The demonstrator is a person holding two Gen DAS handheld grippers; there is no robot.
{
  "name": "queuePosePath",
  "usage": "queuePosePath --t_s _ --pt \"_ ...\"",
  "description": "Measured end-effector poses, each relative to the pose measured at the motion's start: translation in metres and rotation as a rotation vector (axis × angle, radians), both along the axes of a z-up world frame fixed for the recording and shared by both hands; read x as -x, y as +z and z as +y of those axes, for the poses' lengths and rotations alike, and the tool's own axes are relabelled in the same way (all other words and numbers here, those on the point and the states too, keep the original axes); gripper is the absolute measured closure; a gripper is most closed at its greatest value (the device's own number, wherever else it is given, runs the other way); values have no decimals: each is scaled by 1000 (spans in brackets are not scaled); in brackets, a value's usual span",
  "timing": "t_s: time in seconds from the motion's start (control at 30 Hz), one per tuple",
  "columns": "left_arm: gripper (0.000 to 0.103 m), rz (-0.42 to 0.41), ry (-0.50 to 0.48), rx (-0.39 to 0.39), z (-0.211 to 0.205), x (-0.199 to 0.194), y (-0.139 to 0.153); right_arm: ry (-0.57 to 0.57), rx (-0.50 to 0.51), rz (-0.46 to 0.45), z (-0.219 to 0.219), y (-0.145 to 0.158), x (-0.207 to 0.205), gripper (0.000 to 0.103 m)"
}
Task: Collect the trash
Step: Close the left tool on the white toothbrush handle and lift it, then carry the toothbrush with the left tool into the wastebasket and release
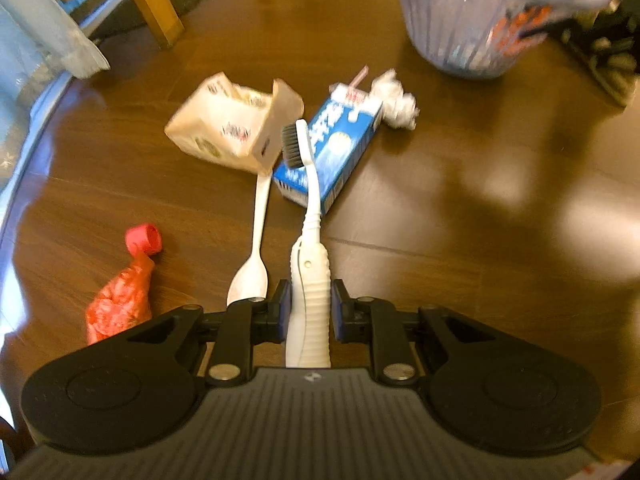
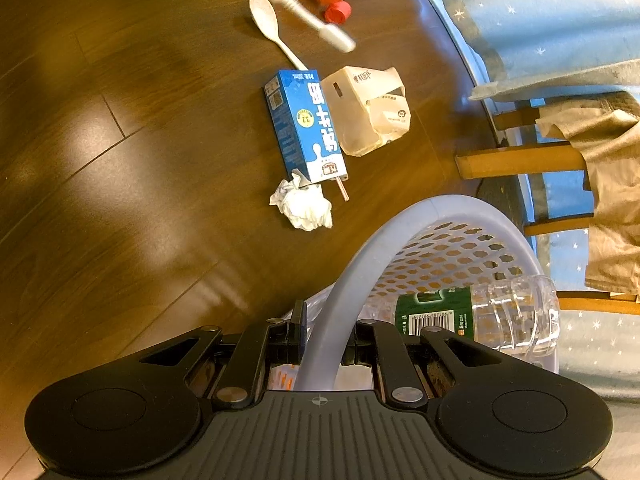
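My left gripper point(image 1: 310, 306) is shut on the ribbed handle of a white toothbrush point(image 1: 310, 216), held off the wooden floor with its dark bristles pointing away. Below it lie a white plastic spoon point(image 1: 256, 248), a blue milk carton point(image 1: 334, 148) with a straw, a beige crushed box point(image 1: 230, 124), a crumpled white tissue point(image 1: 396, 100) and a red deflated balloon point(image 1: 124, 292). My right gripper point(image 2: 324, 332) is shut on the rim of a pale lavender mesh basket point(image 2: 384, 240), which holds a clear plastic bottle point(image 2: 480, 316). In the right wrist view the toothbrush point(image 2: 304, 12) appears blurred at the top.
The basket point(image 1: 468, 20) stands at the upper right in the left wrist view. A wooden chair leg point(image 1: 154, 4) and blue starred fabric point(image 2: 540, 20) border the floor. Chair rungs point(image 2: 520, 162) with tan cloth sit by the basket.
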State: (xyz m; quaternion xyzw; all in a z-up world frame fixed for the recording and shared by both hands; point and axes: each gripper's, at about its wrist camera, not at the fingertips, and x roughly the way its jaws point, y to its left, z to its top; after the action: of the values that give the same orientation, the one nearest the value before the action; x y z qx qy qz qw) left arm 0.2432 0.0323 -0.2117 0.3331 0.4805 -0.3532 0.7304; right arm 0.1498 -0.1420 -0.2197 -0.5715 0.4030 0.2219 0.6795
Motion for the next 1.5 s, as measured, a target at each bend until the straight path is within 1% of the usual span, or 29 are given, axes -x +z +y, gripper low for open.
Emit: queuePosePath --t_s 0.27,0.43,0.53,0.67,0.8,1.0,1.2,1.33,1.5 --pt "86 -51 19 59 -21 6 67 23 -2 -2 0 -2 2 93" --pt "86 -82 13 120 -45 8 108 34 0 -3 4 -3 2 93" --pt "86 -92 -14 155 -63 8 128 37 0 -2 4 -4 3 93" --pt "86 -93 -64 194 -91 6 144 47 2 -1 4 -5 6 93" --pt "86 -87 -118 222 -118 3 150 60 3 -4 4 -5 9 93" --pt "86 -79 -180 243 -149 3 151 101 17 -8 3 -4 13 94" --pt "86 -68 -204 250 -162 5 149 175 57 4 1 -7 23 94" --pt "86 -44 -218 247 -167 7 144 207 79 11 -2 -10 27 94" --pt "86 -11 -238 246 -176 9 138 230 73 14 -6 -10 33 94"
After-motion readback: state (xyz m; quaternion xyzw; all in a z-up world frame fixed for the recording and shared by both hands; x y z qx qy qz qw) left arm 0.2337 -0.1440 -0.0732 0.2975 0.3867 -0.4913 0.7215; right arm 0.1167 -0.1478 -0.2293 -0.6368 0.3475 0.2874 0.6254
